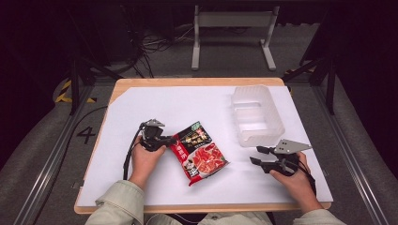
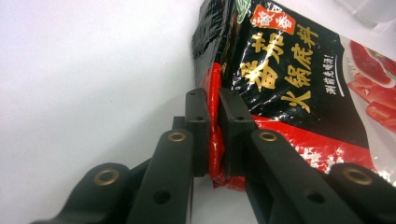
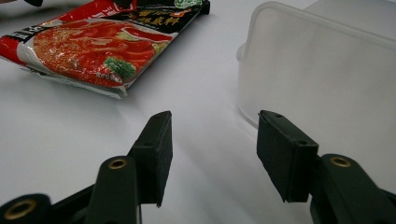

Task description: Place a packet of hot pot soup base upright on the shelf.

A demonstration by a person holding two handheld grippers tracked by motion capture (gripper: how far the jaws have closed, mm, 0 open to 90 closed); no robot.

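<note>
Lying flat on the white sheet that covers the wooden table, the soup-base packet sits near the middle of the front half, turned at a slant. It is a glossy pouch: a black upper part with gold Chinese characters and a small red and green badge, and a red lower part printed with a picture of sliced tomatoes and a reddish broth with a green sprig. Its surface is crinkled and shiny. The left gripper is clamped on the packet's red edge at its left side; in the left gripper view the two black jaws pinch the thin seam tightly between them. The right gripper rests well to the right of the packet, its jaws standing apart with nothing between them. Just beyond it stands a clear plastic tub, upright, rectangular, with frosted walls; nothing lies inside it
</note>
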